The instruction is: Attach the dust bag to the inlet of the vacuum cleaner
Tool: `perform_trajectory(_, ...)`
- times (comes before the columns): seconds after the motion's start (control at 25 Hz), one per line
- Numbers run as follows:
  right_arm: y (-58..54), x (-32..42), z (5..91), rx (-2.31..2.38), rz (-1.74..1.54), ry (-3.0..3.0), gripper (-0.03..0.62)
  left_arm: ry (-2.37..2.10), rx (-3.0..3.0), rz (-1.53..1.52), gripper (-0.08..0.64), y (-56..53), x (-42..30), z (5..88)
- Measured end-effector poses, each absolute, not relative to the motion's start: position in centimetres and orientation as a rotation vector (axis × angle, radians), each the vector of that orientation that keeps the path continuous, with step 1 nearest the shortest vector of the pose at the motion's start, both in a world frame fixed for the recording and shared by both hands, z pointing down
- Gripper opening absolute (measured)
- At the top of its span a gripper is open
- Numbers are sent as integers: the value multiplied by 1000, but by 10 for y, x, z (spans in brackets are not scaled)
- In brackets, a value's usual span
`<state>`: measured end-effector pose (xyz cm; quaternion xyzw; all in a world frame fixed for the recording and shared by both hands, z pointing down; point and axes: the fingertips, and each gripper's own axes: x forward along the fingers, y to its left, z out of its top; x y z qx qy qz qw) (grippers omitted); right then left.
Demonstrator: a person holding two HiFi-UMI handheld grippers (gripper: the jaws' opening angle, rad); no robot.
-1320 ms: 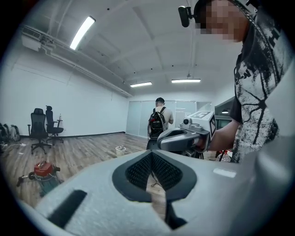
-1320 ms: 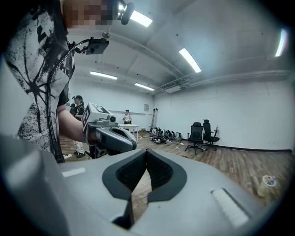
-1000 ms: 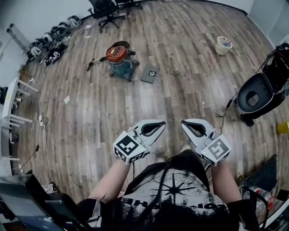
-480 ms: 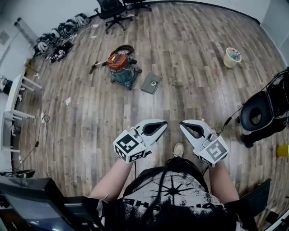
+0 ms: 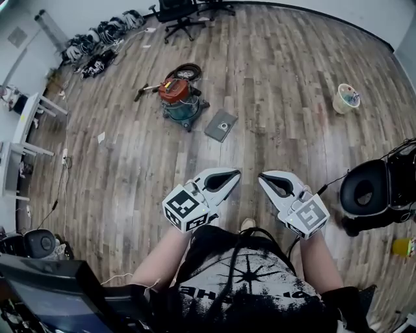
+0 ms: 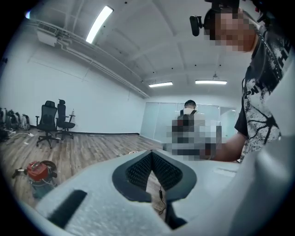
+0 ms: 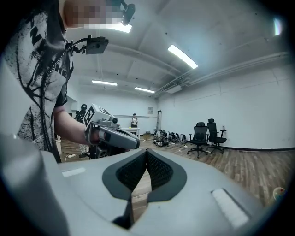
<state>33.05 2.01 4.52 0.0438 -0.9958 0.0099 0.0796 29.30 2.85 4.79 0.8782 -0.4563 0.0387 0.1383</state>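
One broad wood-plank floor (image 5: 130, 169) fills the head view, seen from above by a standing person in a black printed T-shirt (image 5: 250, 279). At the right edge sits a black bowl-shaped object (image 5: 364, 188) with a cable trailing from it; what it is cannot be told. At the left edge stands a white table (image 5: 18, 140), and black office chairs (image 5: 179, 10) stand by the far wall. The vacuum cleaner (image 5: 180, 99), a teal canister with a red lid, stands on the floor well ahead of the person, with a black hose (image 5: 188, 68) coiled just behind it. The left gripper (image 5: 234, 175) and right gripper (image 5: 263, 177) are held out in front of the person's body, side by side, near each other but apart, with their tips angled toward each other. Each gripper view shows its jaws pressed together at the tips with nothing between them. The dust bag (image 5: 221, 125), a flat grey square with a round hole, lies on the floor just right of the vacuum cleaner, apart from it and far from both grippers. A pale bucket (image 5: 346, 97) stands well off to the right.
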Motion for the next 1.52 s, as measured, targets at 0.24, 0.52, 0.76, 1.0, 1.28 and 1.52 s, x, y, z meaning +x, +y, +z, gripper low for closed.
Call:
perform_trajectory(0.24,-20,304,50,65,67,-2986,6,-1384,2477,83,1,-6,267,58)
perform_trajectory(0.52,-82,232,60,25,12,-2979,6,-1382,2459,-8,2,-76,208,71)
perform_trajectory(0.76,-161,150,44,48,12,-2967,6,-1373,2480,88,2,-156,127,70)
perform_trajectory(1.0,-216,86,35,53,35,-2982,6,-1365,2520,91,2,-215,59,59)
perform_trajectory(1.28,-259,42,45,90,65,-2960,6,-1378,2516,68,0,-247,18,65)
perform_trajectory(1.52,-291,12,42,-14,26,-2939,6,-1484,2420,17,2,-266,-20,70)
